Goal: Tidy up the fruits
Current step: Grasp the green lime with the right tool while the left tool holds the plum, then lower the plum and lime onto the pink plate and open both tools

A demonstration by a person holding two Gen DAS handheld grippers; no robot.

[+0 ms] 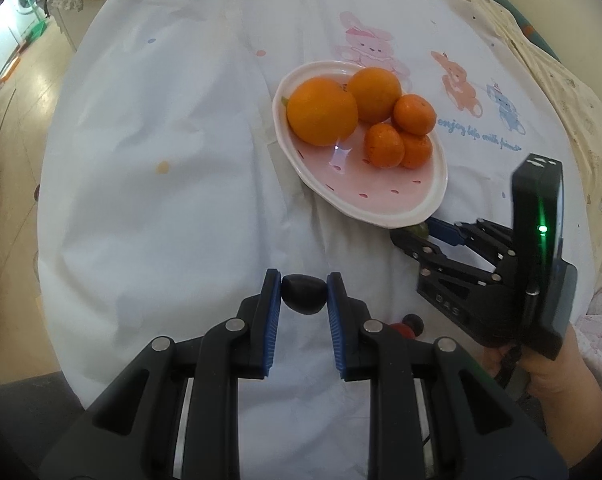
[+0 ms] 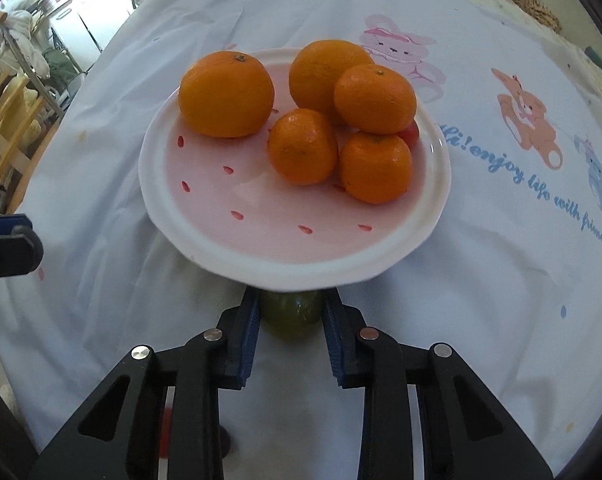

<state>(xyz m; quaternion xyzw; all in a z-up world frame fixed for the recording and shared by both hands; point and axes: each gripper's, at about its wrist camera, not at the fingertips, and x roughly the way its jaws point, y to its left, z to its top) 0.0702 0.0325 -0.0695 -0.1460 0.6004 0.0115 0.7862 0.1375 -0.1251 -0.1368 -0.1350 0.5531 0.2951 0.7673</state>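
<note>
A pink plate point(image 2: 205, 236) with a white scalloped rim sits on a white tablecloth point(image 1: 161, 160) printed with cartoon rabbits and blue script. On the plate's far half lie two oranges point(image 2: 227, 94) and three smaller mandarins point(image 2: 375, 168), bunched together; a small red fruit point(image 2: 409, 134) peeps out behind the mandarins at the plate's right edge. The near half of the plate is bare. To the plate's left the cloth runs wide and clear out to the table's rounded edge, with floor beyond it. On the right, the cloth ends against a cream patterned fabric point(image 1: 573, 92).

The left gripper point(image 1: 304, 294) points steeply down over the cloth, well short of the plate's near rim, its blue pads pinching a small dark, almost black fruit point(image 1: 304, 294). A red fruit and another dark one point(image 1: 409, 326) lie on the cloth just right of its right finger.

The right gripper point(image 2: 291, 312), held by a hand point(image 1: 557, 376), sits right at the plate's near rim. Its pads press on both sides of a green fruit point(image 2: 291, 312) that rests on the cloth, partly tucked under the overhanging rim.
</note>
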